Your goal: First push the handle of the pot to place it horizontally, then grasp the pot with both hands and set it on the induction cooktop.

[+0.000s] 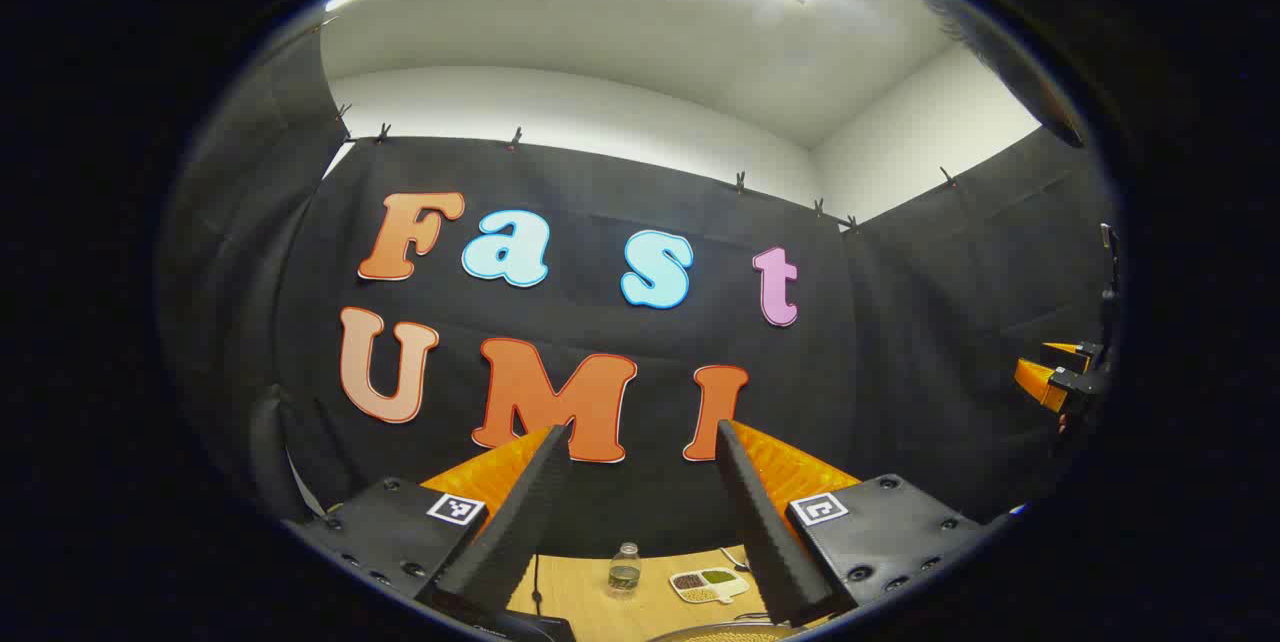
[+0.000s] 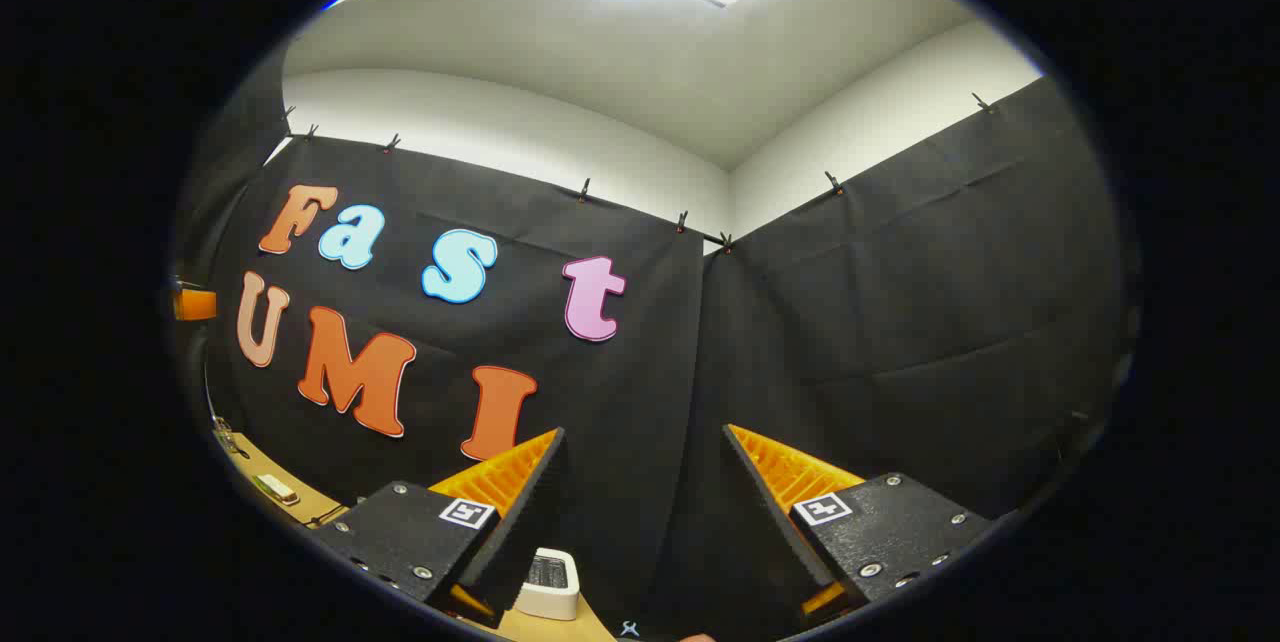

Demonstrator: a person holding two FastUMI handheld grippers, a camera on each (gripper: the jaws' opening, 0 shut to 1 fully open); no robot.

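Observation:
In the left gripper view my left gripper (image 1: 642, 432) is raised and points at the booth's wall, open, with nothing between its fingers. Low in that view, between the fingers, a curved pale rim (image 1: 725, 634) peeks in at the bottom edge; it may be the pot, but too little shows to tell. A dark flat corner (image 1: 515, 625) with a black cable lies to its left. My right gripper (image 2: 645, 434) is also held high and open, with nothing in it. The right gripper (image 1: 1060, 377) also appears at the far right of the left gripper view.
On the wooden table (image 1: 585, 594) stand a small clear bottle (image 1: 624, 567) and a white divided dish (image 1: 708, 584) of beans. In the right gripper view a white boxy device (image 2: 548, 584) sits on the table below the fingers, and a small flat object (image 2: 275, 489) lies at left.

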